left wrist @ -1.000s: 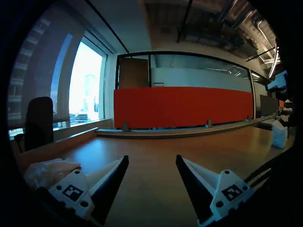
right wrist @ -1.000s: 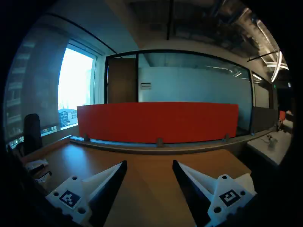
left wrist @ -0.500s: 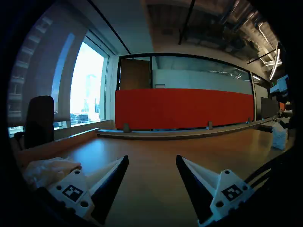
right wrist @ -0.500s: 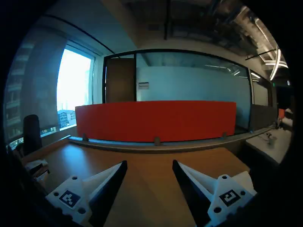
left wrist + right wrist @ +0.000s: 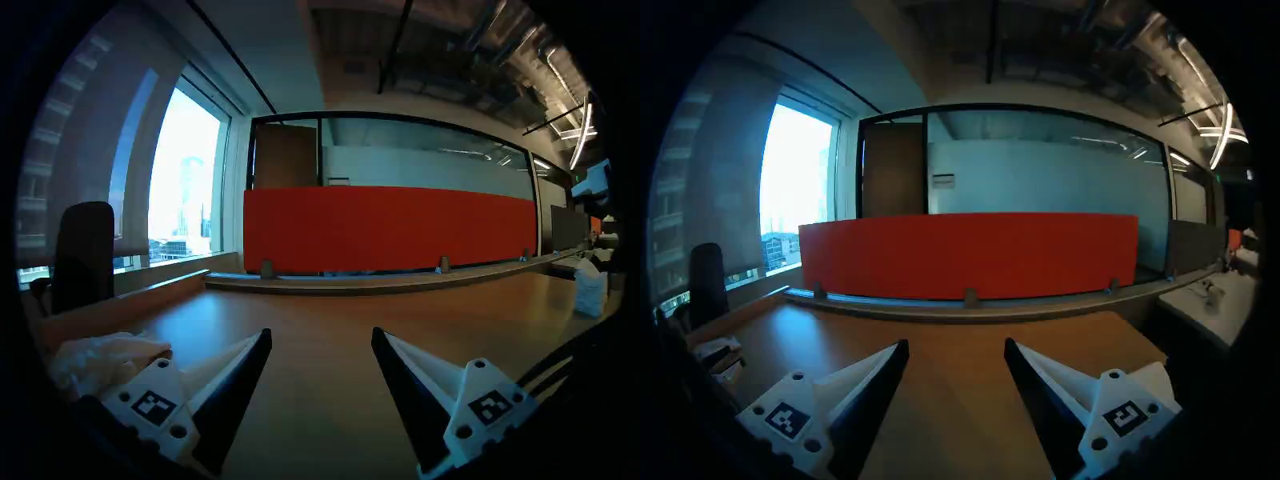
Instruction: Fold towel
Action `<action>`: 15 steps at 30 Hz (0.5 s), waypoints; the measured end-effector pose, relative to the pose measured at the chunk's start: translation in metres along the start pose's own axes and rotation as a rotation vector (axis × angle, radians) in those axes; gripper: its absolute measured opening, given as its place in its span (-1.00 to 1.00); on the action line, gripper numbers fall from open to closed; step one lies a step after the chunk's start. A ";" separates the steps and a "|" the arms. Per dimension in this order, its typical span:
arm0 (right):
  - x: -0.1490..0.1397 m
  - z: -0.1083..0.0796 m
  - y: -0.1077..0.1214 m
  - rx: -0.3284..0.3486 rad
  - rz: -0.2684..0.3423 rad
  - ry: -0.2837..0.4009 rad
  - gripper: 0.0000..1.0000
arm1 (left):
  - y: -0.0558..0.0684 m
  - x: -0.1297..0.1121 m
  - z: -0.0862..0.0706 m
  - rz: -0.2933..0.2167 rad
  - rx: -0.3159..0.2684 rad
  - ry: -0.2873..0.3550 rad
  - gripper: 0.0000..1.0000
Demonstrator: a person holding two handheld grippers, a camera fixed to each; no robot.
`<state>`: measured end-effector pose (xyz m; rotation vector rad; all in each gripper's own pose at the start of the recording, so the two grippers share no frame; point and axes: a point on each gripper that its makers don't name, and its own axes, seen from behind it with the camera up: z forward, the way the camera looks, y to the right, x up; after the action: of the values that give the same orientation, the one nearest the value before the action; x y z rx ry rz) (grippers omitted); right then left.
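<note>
Towel (image 5: 100,362) lies on the desk (image 5: 344,312) just left of your left tool (image 5: 321,331), beside its left finger and outside the gap between the fingers. It is a pale, crumpled heap of soft cloth, bunched and unfolded, partly hidden behind the finger's white mount. Your left tool is spread wide, with nothing between its dark, wedge-shaped fingers. Your right tool (image 5: 957,342) is likewise spread and grips nothing; desk wood shows between its fingers. The desk is smooth, warm-brown wood. A flat red panel (image 5: 392,228) runs along its far edge, with glass walls behind and a bright window (image 5: 182,200) at left.
</note>
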<state>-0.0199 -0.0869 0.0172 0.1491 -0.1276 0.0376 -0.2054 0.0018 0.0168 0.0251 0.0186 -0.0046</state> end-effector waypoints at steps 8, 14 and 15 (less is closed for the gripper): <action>0.010 -0.003 0.012 -0.018 -0.017 0.027 0.84 | 0.001 -0.002 0.000 0.000 0.000 0.000 0.85; 0.022 -0.004 0.023 -0.039 -0.047 0.048 0.84 | 0.001 -0.003 0.000 0.000 0.000 0.001 0.85; 0.023 -0.004 0.025 -0.042 -0.052 0.053 0.84 | 0.001 -0.003 -0.001 0.000 0.000 0.001 0.85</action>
<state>0.0026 -0.0613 0.0196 0.1093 -0.0720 -0.0134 -0.2085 0.0031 0.0164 0.0255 0.0193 -0.0045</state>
